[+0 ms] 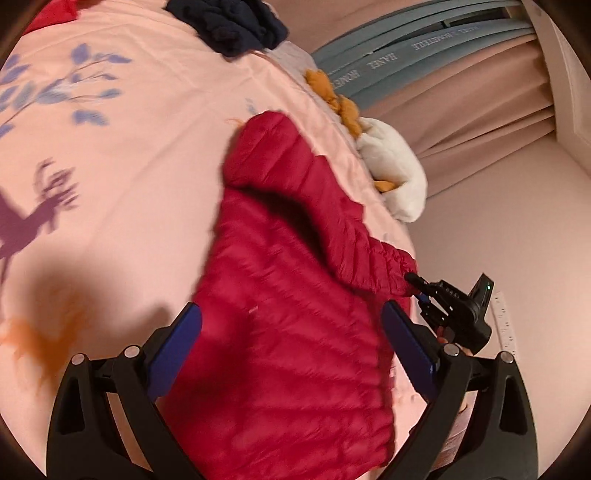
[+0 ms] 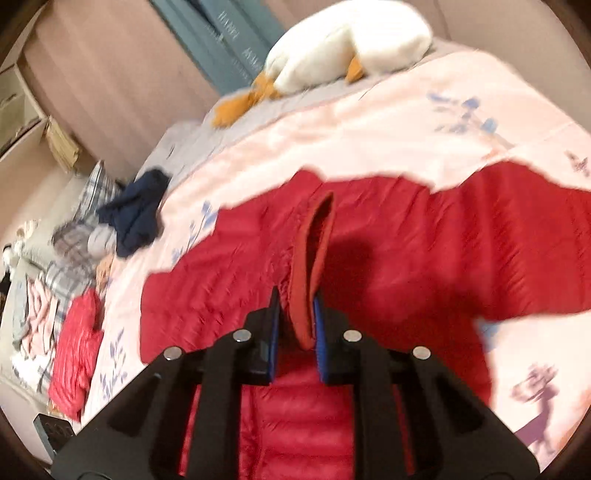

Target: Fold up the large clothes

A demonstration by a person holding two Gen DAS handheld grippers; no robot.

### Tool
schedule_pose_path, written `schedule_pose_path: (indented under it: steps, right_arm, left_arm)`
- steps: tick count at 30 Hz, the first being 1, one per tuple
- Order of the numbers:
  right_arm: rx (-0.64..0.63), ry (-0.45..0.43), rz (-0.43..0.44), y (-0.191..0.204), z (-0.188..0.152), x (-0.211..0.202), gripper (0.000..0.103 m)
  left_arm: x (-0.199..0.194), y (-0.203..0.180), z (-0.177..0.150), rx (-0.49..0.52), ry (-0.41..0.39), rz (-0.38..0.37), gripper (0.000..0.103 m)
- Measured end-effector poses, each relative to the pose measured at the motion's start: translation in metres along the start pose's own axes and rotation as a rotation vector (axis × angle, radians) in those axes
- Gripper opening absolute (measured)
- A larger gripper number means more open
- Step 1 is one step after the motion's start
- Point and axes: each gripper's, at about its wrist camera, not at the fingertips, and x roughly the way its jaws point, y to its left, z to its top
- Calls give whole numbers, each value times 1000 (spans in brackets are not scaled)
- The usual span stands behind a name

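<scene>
A red quilted puffer jacket (image 1: 295, 288) lies spread on a pink bedspread (image 1: 129, 166). My left gripper (image 1: 291, 325) is open, hovering over the jacket's body with nothing between its blue pads. My right gripper (image 2: 295, 325) is shut on a red cuff or edge of the jacket (image 2: 312, 266), which stands up between the pads. The right gripper also shows in the left wrist view (image 1: 413, 282), at the jacket's right edge near the bed's side. The jacket fills the middle of the right wrist view (image 2: 424, 258).
A white plush duck with orange feet (image 1: 391, 158) lies at the bed's far edge, also in the right wrist view (image 2: 343, 48). A dark navy garment (image 1: 232, 26) lies on the bedspread. Another red garment (image 2: 74, 365) and mixed clothes lie at the left. Curtains hang behind.
</scene>
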Motion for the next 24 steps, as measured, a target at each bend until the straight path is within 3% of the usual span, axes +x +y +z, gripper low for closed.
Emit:
schedule_pose_path:
  steps: [7, 16, 18, 21, 22, 24]
  right_arm:
    - [-9, 100, -77, -36, 2, 32, 16]
    - [37, 109, -32, -64, -3, 42, 16]
    - [13, 97, -19, -60, -1, 38, 16]
    - [-7, 95, -11, -59, -1, 37, 16]
    - [-8, 97, -10, -60, -1, 38, 16]
    - [-13, 106, -21, -62, -3, 42, 16]
  left_arm:
    - [52, -24, 41, -14, 41, -97, 98]
    - [137, -7, 67, -58, 151, 38, 98]
    - [145, -5, 73, -58, 142, 73, 98]
    - [143, -1, 87, -101, 61, 60, 96]
    - [142, 0, 92, -113, 35, 57, 91]
    - [140, 4, 102, -135, -18, 75, 67]
